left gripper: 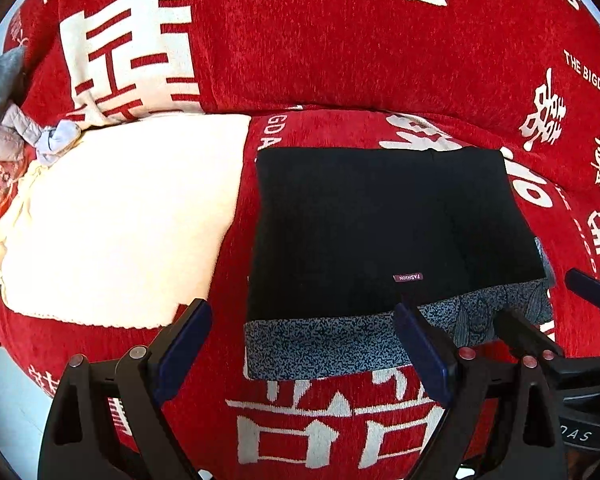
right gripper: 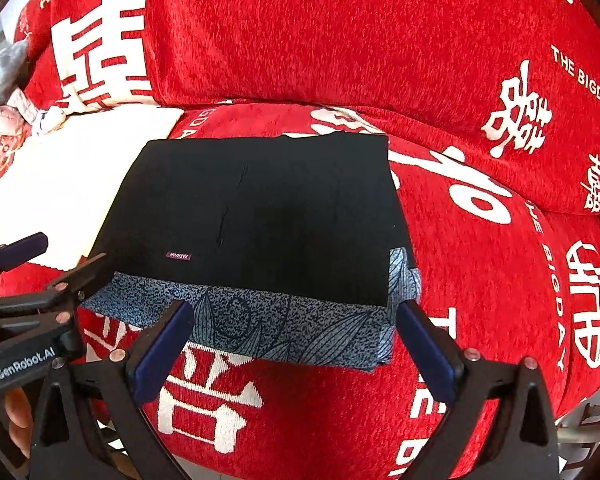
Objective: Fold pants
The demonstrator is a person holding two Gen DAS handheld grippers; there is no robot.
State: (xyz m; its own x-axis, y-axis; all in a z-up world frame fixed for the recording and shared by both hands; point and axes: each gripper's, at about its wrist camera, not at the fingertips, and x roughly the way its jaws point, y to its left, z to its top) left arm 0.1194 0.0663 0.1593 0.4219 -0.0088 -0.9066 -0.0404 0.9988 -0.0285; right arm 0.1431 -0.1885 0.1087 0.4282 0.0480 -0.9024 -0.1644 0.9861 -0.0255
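Black folded pants (left gripper: pixel 360 224) (right gripper: pixel 260 208) with a small "FASHION" label lie flat on the red sofa seat (left gripper: pixel 320 420) (right gripper: pixel 480 280). A blue-grey patterned fabric (left gripper: pixel 324 344) (right gripper: pixel 300 328) sticks out from under their near edge. My left gripper (left gripper: pixel 300 320) hovers open over that near edge toward the left corner, nothing between its fingers. My right gripper (right gripper: pixel 296 312) stands open above the right part of the same edge, also holding nothing. Each gripper shows in the other's view: the right gripper (left gripper: pixel 544 300) at the right, the left gripper (right gripper: pixel 60 256) at the left.
A cream-white folded cloth (left gripper: pixel 120 216) (right gripper: pixel 60 184) lies on the seat left of the pants. Grey and pink clothes (left gripper: pixel 0 92) are heaped at the far left. The red back cushion (left gripper: pixel 340 40) rises behind. A person's hand (right gripper: pixel 16 412) holds the left gripper.
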